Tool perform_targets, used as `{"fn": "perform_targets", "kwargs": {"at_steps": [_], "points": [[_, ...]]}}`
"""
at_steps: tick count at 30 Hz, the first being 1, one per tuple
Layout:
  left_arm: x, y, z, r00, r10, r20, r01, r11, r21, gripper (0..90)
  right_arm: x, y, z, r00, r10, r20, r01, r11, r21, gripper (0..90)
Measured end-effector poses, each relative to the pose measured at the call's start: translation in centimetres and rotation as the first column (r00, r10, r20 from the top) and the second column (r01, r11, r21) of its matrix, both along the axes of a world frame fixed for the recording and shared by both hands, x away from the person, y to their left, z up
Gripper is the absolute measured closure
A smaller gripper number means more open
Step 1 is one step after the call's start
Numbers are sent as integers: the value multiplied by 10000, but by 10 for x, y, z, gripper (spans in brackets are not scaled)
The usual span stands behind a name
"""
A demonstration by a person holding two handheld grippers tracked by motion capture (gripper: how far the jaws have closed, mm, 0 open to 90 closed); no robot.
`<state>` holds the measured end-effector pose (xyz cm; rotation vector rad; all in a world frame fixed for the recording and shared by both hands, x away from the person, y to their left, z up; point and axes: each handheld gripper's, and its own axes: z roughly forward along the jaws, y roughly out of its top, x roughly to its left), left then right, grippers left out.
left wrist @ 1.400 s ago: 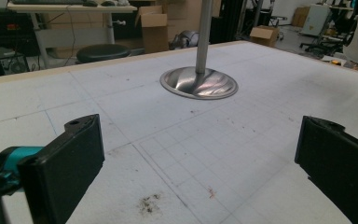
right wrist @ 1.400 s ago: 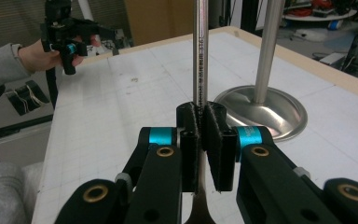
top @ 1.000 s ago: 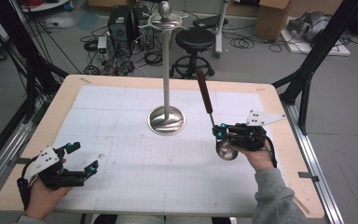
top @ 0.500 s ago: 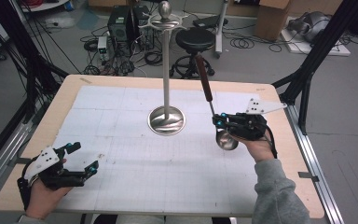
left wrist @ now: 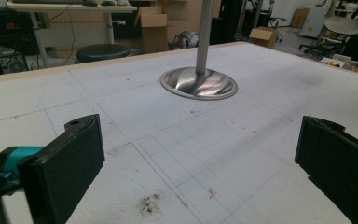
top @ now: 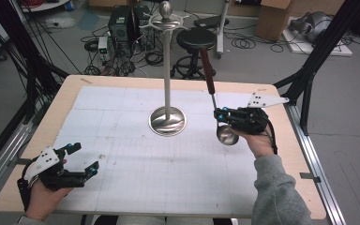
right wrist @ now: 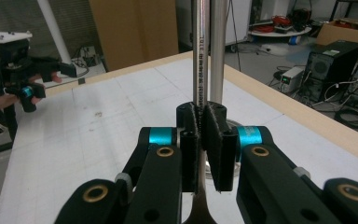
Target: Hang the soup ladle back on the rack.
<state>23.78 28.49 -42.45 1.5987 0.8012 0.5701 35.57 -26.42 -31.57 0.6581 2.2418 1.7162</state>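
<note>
A: Where is the ladle [top: 217, 108] now?

B: I have it in the right tongs [top: 221, 116], pinched on the thin metal shank just above the bowl. The bowl hangs clear of the table [top: 122, 187] near its right edge, and the dark handle [top: 206, 71] tilts up and away toward the far edge. In the right gripper view the pads are nearly together with the shank between them.

A: And the left tongs [top: 80, 158]?

B: Wide, holding nothing, resting by the near-left corner. In the left gripper view there is only bare mat between the jaws.

A: What worries you?

B: The grip is narrow on a smooth round shank, so I judge the ladle could pivot or slide down between the pads if I swing it quickly. The utensil stand [top: 167, 84] is just beside it, toward the middle of the table; the long handle could strike the post or its top hooks [top: 166, 21] and tip it.
</note>
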Motion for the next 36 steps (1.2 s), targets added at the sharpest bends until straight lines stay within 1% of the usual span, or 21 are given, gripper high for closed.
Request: {"fn": "perform_targets", "kwargs": {"at_steps": [1,2,7,16,21,28,29,36], "points": [[0,0,0,10000,-19,-1,19,10000,-1,17,0,0,1,9999,-30,-104,30,10000,14,847],[0,-1,0,10000,-22,16,22,10000,6,17,1,1,1,9999,-6,-114,7,10000,38,846],[2,-1,-1,10000,34,-14,-34,10000,1,18,4,5,7,9999,-147,-39,147,9999,-71,846],[1,2,-1,10000,88,1,-88,9999,-56,17,13,20,23,9997,-229,58,230,9997,-59,846],[1,2,0,10000,87,21,-87,9999,-93,18,18,26,29,9995,-306,99,306,9995,-18,846],[1,2,-1,10000,83,24,-82,10000,-56,18,26,27,29,9983,-582,80,582,9983,-18,846],[1,2,-1,9999,111,11,-111,9999,-56,17,27,27,28,9984,-567,28,567,9984,15,846],[0,2,0,9999,134,33,-134,9999,-89,17,28,32,30,9986,-509,109,510,9987,-38,846]]}}
